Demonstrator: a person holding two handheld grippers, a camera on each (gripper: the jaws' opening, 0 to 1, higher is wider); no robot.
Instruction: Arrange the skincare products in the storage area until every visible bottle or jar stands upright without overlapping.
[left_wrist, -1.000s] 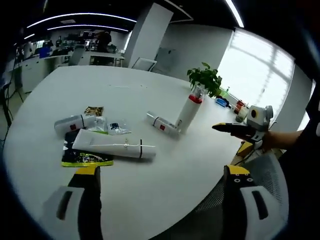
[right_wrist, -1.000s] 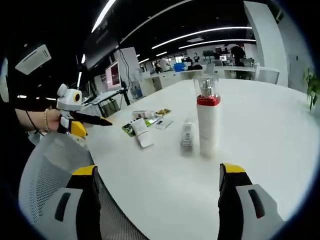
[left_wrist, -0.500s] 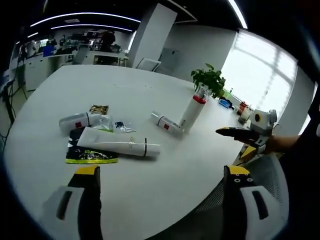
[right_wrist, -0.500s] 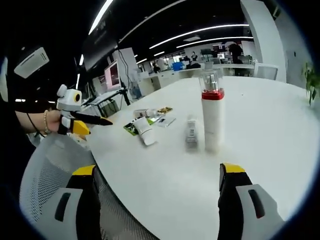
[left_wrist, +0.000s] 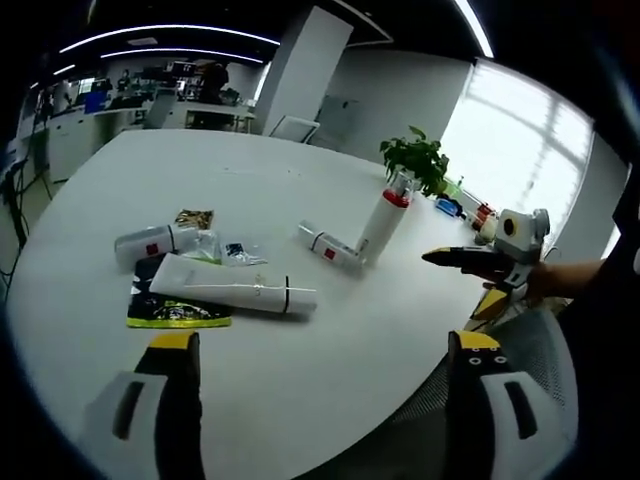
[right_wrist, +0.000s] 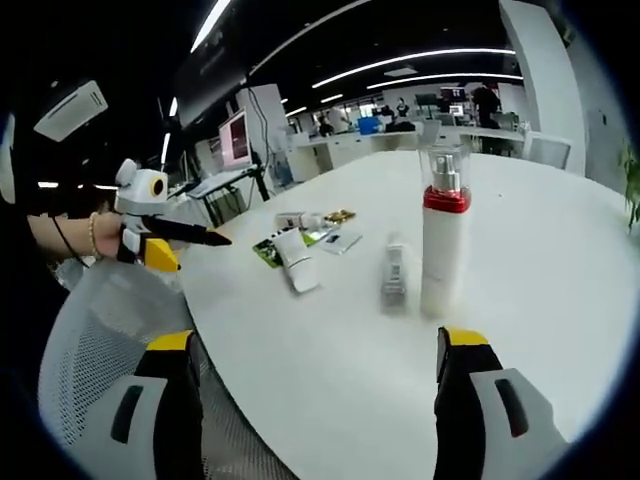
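On the round white table (left_wrist: 300, 400), a tall white bottle (left_wrist: 383, 222) with a red band and clear cap stands upright. A small white bottle (left_wrist: 330, 247) lies on its side against its base. A long white tube (left_wrist: 235, 293) lies flat, partly over a green and black sachet (left_wrist: 175, 314). Another white bottle (left_wrist: 150, 243) with a red label lies at the left. My left gripper (left_wrist: 322, 340) is open and empty, back from the table's near edge. My right gripper (right_wrist: 316, 340) is open too, facing the upright bottle (right_wrist: 443, 250), small bottle (right_wrist: 394, 275) and tube (right_wrist: 298, 265).
A gold sachet (left_wrist: 190, 219) and a clear sachet (left_wrist: 235, 253) lie near the left bottle. A potted plant (left_wrist: 415, 160) stands at the table's far edge. A mesh chair (right_wrist: 90, 330) sits by the near edge. The other gripper (left_wrist: 470, 260) hovers beyond the table's rim.
Both views have drifted a little with the hands. The bottles, tube and sachets lie where they were, and both grippers stay open and empty.
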